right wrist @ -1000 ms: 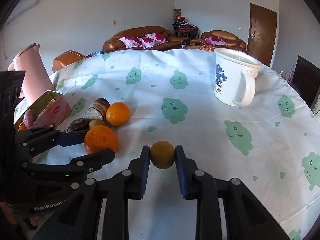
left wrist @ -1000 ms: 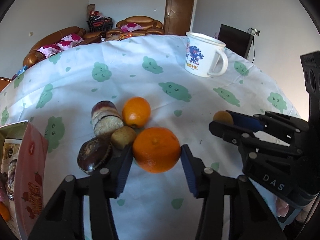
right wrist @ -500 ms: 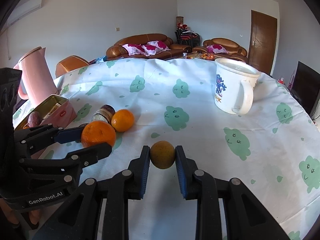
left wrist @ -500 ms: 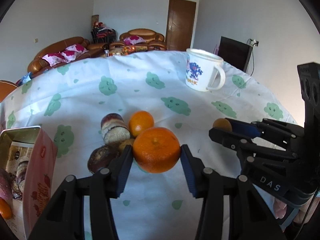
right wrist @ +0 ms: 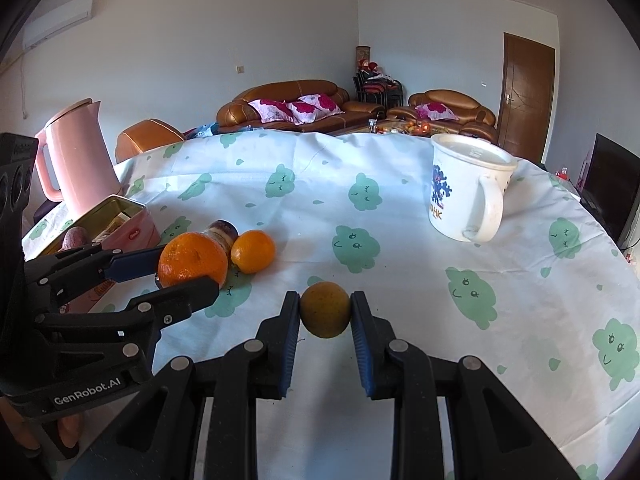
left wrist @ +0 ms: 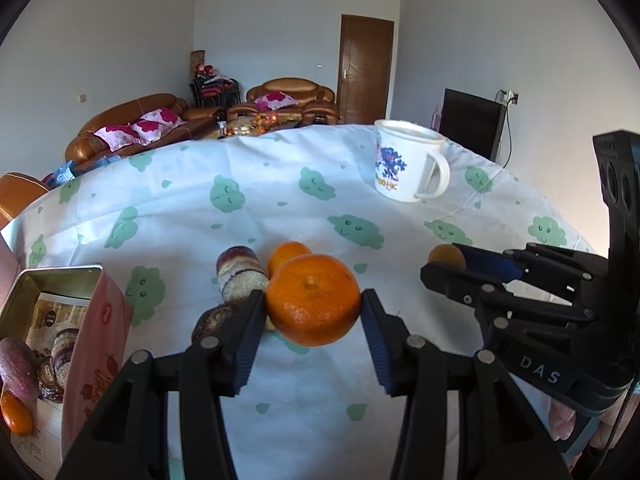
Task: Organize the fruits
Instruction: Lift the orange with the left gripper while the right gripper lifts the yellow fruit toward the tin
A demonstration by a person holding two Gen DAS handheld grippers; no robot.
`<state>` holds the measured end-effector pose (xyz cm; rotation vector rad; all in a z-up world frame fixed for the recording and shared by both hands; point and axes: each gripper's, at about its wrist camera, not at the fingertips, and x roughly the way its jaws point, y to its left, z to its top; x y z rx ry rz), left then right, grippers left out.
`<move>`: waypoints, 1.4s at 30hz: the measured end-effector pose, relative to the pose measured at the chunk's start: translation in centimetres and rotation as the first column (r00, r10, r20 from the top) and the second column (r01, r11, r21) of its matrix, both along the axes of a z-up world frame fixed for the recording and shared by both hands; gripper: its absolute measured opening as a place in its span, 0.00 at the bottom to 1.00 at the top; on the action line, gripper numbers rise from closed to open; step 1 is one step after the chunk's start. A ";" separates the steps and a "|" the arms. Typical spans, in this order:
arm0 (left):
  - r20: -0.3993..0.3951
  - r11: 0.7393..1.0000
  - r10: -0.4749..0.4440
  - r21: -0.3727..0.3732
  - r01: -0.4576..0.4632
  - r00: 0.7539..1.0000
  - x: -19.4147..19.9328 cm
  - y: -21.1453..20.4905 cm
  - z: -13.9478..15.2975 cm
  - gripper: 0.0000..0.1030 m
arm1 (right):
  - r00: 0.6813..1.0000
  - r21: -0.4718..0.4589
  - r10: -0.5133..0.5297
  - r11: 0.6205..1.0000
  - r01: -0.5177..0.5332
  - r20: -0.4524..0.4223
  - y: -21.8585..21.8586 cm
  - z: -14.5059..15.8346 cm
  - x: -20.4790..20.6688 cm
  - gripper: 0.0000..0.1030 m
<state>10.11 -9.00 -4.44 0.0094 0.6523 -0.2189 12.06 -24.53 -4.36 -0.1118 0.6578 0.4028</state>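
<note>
white mug [left wrist: 408,168], pink kettle [right wrist: 74,160]

"DAS", "GenRobot.AI" — hand-held gripper [left wrist: 536,372] bodies; "HK" — mug [left wrist: 408,168]

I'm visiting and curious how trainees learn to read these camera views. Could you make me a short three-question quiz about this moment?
1. True or false: the left gripper is shut on a large orange.
2. What does the right gripper hold? A) the mug B) a small yellow-brown fruit C) nothing
3. Fill in: the smaller orange on the tablecloth lies beside a striped ____-shaped snack.

Key:
1. True; its pads press both sides.
2. B; the small yellow-brown fruit is pinched, while the mug stands apart.
3. Roll. An open pink tin stands to the left.
</note>
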 end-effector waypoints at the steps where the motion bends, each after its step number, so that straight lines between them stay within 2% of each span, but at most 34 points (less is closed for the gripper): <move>1: 0.005 1.000 0.003 0.000 -0.003 1.000 -0.1 0.0 0.1 0.48 | 1.000 0.002 0.000 1.000 0.000 0.004 -0.1 0.0 -0.1 0.26; 18: 0.103 1.000 0.025 0.013 -0.026 0.994 -1.5 0.1 0.9 0.48 | 0.998 0.025 0.009 1.000 -0.011 0.069 -0.4 0.7 -1.1 0.26; 42: 0.186 0.998 0.054 0.010 -0.057 0.981 -3.0 0.4 1.8 0.48 | 0.989 0.054 0.003 0.998 -0.011 0.148 -0.9 1.4 -2.4 0.26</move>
